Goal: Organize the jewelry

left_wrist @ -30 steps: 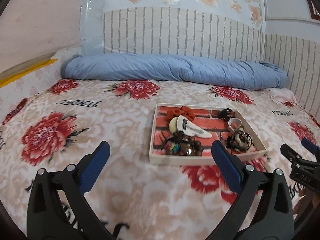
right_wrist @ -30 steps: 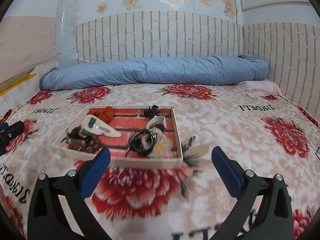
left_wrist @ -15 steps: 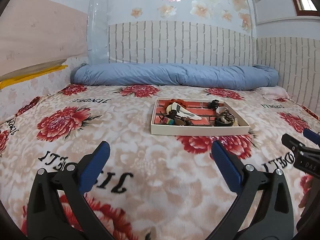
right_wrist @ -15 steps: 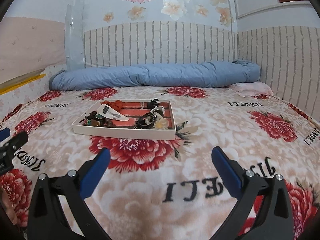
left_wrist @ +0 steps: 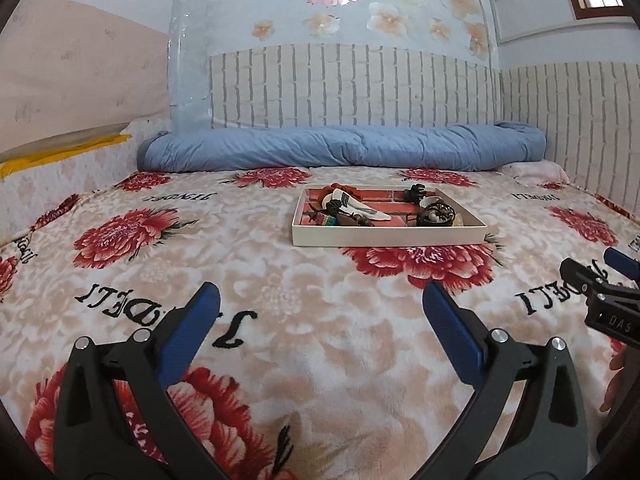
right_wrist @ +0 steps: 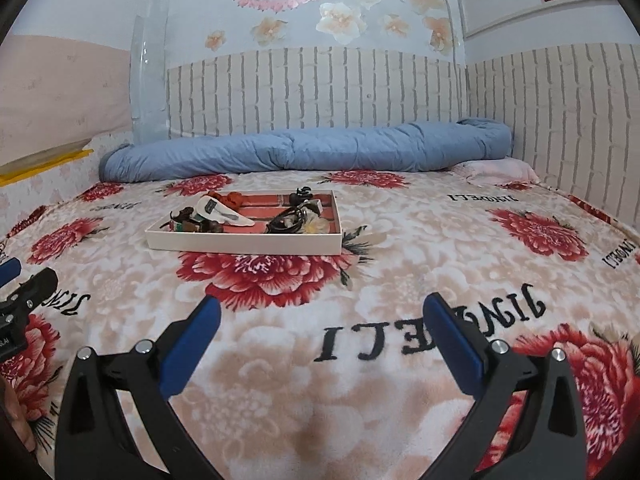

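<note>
My left tool [left_wrist: 318, 304] and right tool [right_wrist: 320, 316] both gape wide and empty above the bed [left_wrist: 280, 320]. The tray [left_wrist: 384, 236] sits well ahead on the blanket, jewelry [left_wrist: 434, 214] heaped inside it, nothing touching either tool.

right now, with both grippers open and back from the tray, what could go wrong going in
1. The dark cords at the tray's right end look tangled with a white flower piece; pulling one may drag the rest out.
2. The tray sits on a soft blanket, so a push on its rim could tip or slide it.
3. The left gripper and right gripper are side by side and could collide if both reach in together.
</note>
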Available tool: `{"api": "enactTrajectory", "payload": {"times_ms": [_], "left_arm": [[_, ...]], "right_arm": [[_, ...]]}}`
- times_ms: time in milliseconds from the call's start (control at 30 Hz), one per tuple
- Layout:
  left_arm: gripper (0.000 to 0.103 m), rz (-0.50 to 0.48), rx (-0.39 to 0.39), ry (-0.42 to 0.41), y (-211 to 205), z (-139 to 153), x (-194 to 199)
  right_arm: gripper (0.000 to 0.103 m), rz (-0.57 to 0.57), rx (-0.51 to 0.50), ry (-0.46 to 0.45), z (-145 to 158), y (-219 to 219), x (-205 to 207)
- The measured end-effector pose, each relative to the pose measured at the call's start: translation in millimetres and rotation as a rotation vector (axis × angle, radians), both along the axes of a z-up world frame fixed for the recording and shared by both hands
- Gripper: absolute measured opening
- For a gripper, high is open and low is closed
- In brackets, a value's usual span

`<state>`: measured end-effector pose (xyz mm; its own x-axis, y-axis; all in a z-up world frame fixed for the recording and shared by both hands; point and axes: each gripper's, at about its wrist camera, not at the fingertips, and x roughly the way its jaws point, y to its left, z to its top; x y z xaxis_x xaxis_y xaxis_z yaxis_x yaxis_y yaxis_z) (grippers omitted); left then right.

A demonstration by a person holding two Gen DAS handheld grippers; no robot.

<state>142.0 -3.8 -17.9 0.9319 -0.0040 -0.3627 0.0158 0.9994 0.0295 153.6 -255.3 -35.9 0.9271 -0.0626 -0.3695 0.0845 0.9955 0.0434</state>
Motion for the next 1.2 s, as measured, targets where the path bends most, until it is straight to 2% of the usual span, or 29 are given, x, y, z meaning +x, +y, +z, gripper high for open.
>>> {"api": "enactTrajectory", "payload": {"times_ms": [200, 500, 1200], "left_arm": [[0.098, 0.003, 0.010, 0.004, -1.8, -4.3, 0.5], [0.098, 0.006, -0.007, 0.002, 1.4, -5.3, 0.6], [0.098, 0.015, -0.015, -0.008, 3.2, -4.3, -1.2]], "right_arm": [[0.099, -0.001, 0.023, 0.007, -4.3, -4.7, 1.5], [0.099, -0.001, -0.014, -0.008, -3.5, 1.9, -1.7], [0.099, -0.007, -0.002, -0.007, -5.7, 2.2, -1.9]]}}
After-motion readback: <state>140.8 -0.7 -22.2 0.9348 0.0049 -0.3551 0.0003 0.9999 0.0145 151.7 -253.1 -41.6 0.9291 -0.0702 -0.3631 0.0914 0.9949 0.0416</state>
